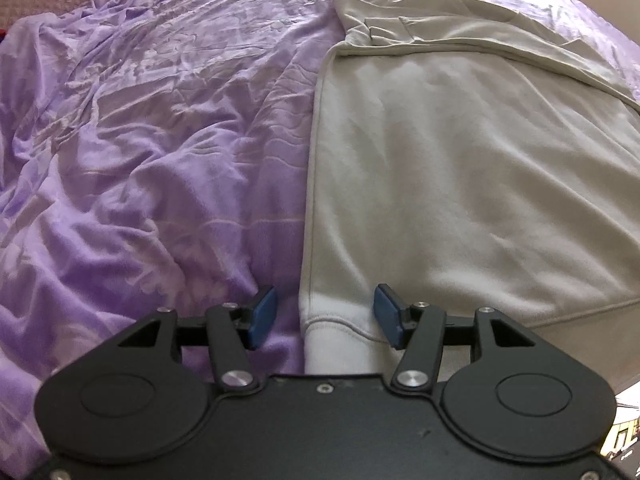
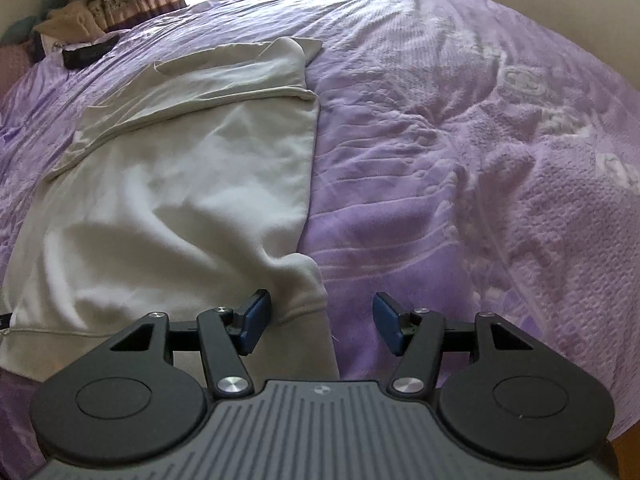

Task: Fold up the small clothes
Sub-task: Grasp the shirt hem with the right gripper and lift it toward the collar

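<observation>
1. A purple bedspread [image 1: 140, 140], wrinkled, is seen covering the whole bed.
2. A cream sweatshirt [image 1: 460, 180] is laid flat on it, its upper part folded over, its ribbed hem at the near edge.
3. The left gripper [image 1: 325, 316] is held spread, the hem's left corner lying between its unpressed pads.
4. The right gripper [image 2: 321, 322] is likewise spread over the hem's right corner.

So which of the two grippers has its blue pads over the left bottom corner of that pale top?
The left gripper: the pale top's left hem corner lies between its open pads. The right gripper straddles the opposite right corner.
</observation>
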Motion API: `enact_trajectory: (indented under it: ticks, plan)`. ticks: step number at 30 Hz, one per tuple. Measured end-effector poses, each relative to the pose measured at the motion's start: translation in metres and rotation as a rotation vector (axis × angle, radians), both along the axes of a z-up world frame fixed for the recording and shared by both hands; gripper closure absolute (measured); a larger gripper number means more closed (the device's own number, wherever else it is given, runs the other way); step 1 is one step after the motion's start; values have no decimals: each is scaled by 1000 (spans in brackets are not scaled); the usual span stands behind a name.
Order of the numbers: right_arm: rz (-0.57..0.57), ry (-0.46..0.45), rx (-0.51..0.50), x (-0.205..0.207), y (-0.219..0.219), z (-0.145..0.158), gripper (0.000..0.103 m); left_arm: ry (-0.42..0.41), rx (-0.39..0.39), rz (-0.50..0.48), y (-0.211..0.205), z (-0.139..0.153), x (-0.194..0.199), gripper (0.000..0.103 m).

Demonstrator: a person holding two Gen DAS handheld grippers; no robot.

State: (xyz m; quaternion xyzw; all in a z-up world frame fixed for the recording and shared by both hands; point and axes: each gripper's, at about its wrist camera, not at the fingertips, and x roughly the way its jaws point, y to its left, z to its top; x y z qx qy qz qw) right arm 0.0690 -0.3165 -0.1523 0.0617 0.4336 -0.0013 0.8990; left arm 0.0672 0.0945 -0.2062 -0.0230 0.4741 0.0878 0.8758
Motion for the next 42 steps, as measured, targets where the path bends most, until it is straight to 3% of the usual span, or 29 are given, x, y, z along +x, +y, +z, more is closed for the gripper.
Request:
enact_trajectory:
  ticks: [4, 6, 9, 12, 20, 27, 35, 42]
  plan:
    - [7, 10, -1, 3, 0, -4, 33, -17, -3, -32, -2, -1, -1, 57]
    - [8, 15, -1, 5, 2, -6, 33, -24, -22, -30, -1, -1, -1, 83]
    - [15, 9, 2, 6, 3, -6, 35, -35, -31, -18, 1, 2, 0, 93]
    - [14, -42, 41, 3, 2, -2, 93, -49, -34, -9, 1, 9, 1, 95]
    - [30, -192, -22, -2, 15, 29, 94, -146, -9, -18, -5, 53, 1, 96]
    - [29, -283, 3, 17, 19, 59, 94, -219, 26, 1, -7, 90, 20, 96]
    - [8, -338, 3, 54, 32, 79, 94, -248, 48, -21, -13, 113, 53, 96]
    - [23, -316, -10, 80, 37, 81, 94, -241, 63, -13, -12, 114, 72, 96]
